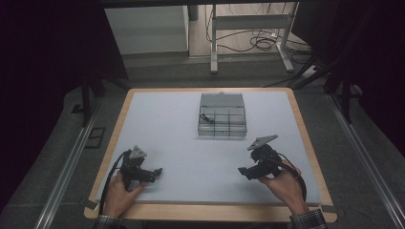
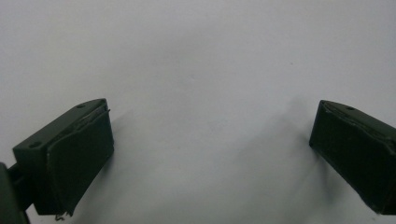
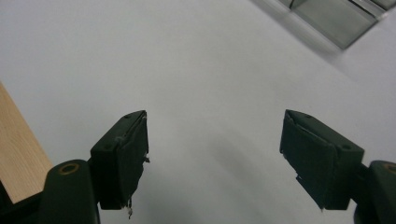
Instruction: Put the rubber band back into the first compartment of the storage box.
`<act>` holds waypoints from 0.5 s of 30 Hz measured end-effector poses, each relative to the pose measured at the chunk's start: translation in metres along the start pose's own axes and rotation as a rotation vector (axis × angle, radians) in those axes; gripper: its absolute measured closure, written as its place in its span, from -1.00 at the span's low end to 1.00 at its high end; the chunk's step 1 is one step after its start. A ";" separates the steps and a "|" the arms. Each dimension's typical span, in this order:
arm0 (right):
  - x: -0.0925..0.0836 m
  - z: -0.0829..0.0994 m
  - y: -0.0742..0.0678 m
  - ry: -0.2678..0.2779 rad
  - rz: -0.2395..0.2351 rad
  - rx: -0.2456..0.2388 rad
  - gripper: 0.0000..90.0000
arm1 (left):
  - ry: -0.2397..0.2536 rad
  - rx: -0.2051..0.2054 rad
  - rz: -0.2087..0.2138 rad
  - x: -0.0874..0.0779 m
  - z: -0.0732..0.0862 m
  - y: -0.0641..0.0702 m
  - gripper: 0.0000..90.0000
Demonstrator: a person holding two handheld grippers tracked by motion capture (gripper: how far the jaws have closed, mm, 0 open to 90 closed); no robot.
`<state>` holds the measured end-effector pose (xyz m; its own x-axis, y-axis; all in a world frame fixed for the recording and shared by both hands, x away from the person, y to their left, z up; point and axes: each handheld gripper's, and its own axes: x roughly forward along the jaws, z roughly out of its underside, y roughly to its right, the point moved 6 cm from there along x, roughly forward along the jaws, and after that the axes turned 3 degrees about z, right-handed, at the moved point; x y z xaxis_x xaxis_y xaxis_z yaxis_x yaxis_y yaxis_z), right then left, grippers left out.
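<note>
Both tongs, left [image 1: 157, 171] and right [image 1: 242, 170], released, low over your surface [image 1: 172, 143]; reach squarely toward the clear plastic compartment box [image 1: 222, 116].

Grey metal frame [image 1: 248, 36], tangled cables [image 1: 258, 42]

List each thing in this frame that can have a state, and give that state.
left gripper: open, jaws wide apart, nothing between them, over the white mat.
right gripper: open, empty, over the mat near the wooden edge.
clear compartment box: lid open and folded back, lying flat at the far middle of the mat, apart from both grippers.
small dark item: lying in a left compartment of the box; too small to identify.
</note>
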<state>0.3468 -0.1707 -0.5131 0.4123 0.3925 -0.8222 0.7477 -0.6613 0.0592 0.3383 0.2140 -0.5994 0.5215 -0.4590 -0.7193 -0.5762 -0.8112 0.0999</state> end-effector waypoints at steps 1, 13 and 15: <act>-0.001 0.002 0.001 0.002 0.003 0.002 -0.47 | 0.000 0.000 0.000 0.000 0.000 0.000 -1.00; -0.013 0.024 0.010 0.021 0.034 0.035 -0.47 | 0.000 0.000 0.000 0.000 0.000 0.000 -1.00; -0.014 0.028 0.011 0.017 0.037 0.037 -0.47 | 0.000 0.000 0.000 0.000 0.000 0.000 -1.00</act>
<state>0.3344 -0.2015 -0.5171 0.4484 0.3774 -0.8102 0.7119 -0.6989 0.0684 0.3383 0.2139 -0.5994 0.5218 -0.4591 -0.7190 -0.5759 -0.8114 0.1001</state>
